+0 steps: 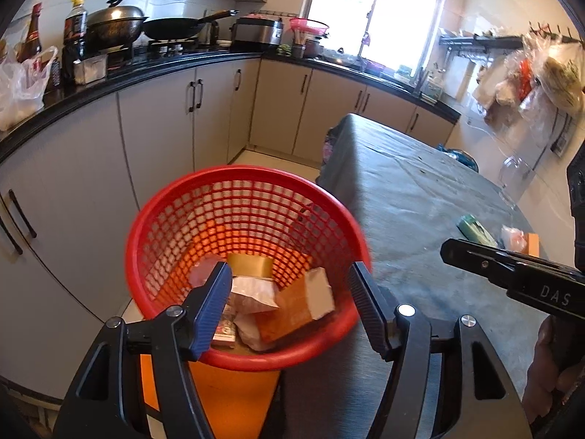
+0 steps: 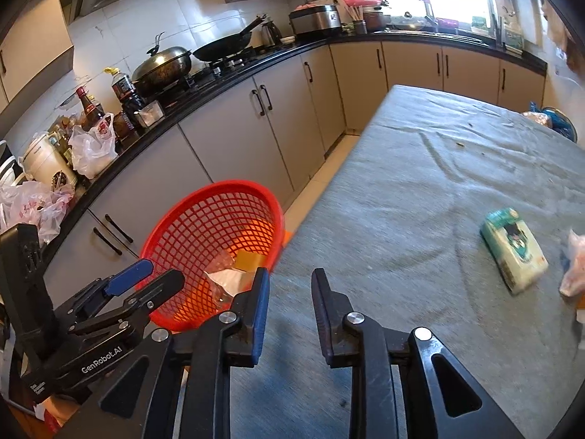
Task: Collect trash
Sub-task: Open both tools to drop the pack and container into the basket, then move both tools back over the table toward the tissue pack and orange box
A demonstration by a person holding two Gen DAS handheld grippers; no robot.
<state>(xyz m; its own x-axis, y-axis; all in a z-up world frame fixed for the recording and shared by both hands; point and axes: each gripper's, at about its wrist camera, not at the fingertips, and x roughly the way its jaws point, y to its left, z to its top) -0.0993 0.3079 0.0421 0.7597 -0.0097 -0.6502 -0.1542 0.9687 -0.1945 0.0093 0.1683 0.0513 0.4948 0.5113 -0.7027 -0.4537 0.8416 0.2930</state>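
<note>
A red mesh basket (image 1: 241,172) stands beside the table's left edge. It holds crumpled wrappers (image 1: 252,292), a cardboard box (image 1: 318,292) and a gold piece. My left gripper (image 1: 290,285) hangs over the basket, open, with nothing between its pads. My right gripper (image 2: 290,278) is open over the grey tablecloth (image 2: 402,183), just right of the basket (image 2: 226,184), and holds nothing. A green and white tissue packet (image 2: 512,252) lies on the cloth to its right. A pinkish wrapper (image 2: 574,267) lies at the frame's right edge. The left gripper (image 2: 153,274) shows at the lower left.
Grey kitchen cabinets (image 1: 157,117) run close behind the basket, under a black counter with woks, bottles and plastic bags. The table's far end nears the sink cabinets (image 2: 438,66). An orange stool or box (image 1: 226,395) sits under the basket. A hand (image 1: 548,358) shows at the right.
</note>
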